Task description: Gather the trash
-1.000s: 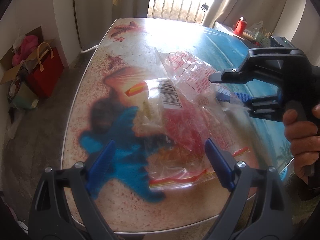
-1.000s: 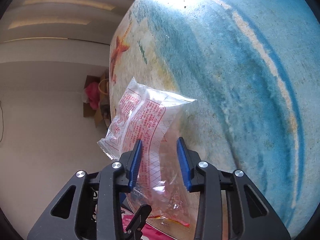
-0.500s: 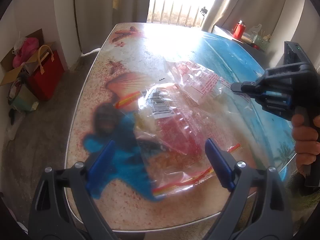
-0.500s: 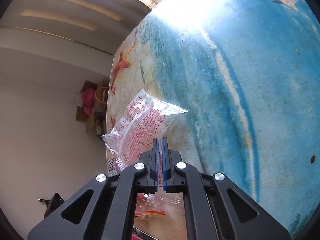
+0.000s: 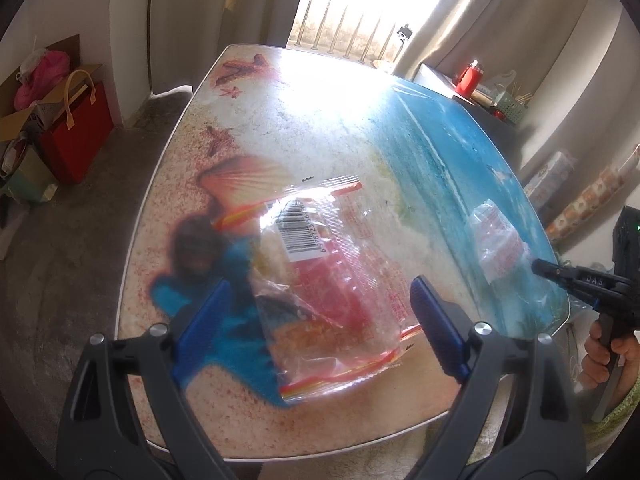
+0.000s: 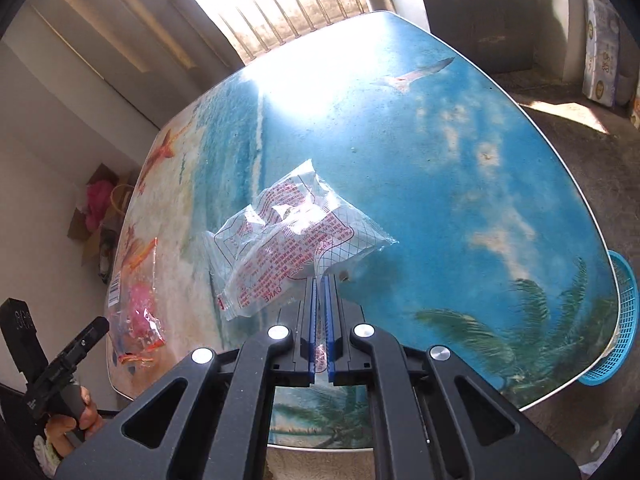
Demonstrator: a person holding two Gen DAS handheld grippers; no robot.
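A clear plastic wrapper with red print and a barcode (image 5: 324, 280) lies flat on the beach-print table (image 5: 320, 128). My left gripper (image 5: 318, 316) is open, its blue fingers either side of the wrapper's near end. My right gripper (image 6: 319, 292) is shut on a second clear wrapper with red lettering (image 6: 296, 236) and holds it above the blue part of the table. That wrapper also shows in the left wrist view (image 5: 500, 244), at the right gripper's tip (image 5: 538, 266). The first wrapper shows in the right wrist view (image 6: 138, 312), beside the left gripper (image 6: 96, 326).
A blue plastic basket (image 6: 618, 324) sits below the table's right edge. A red bag (image 5: 76, 128) and boxes stand on the floor at the left wall. A side table with a red cup (image 5: 468, 80) stands beyond the far right corner.
My right gripper closed on the red-lettered wrapper, lifted it off the other wrapper and carried it right, away from the left gripper. The left gripper stayed open over the barcode wrapper.
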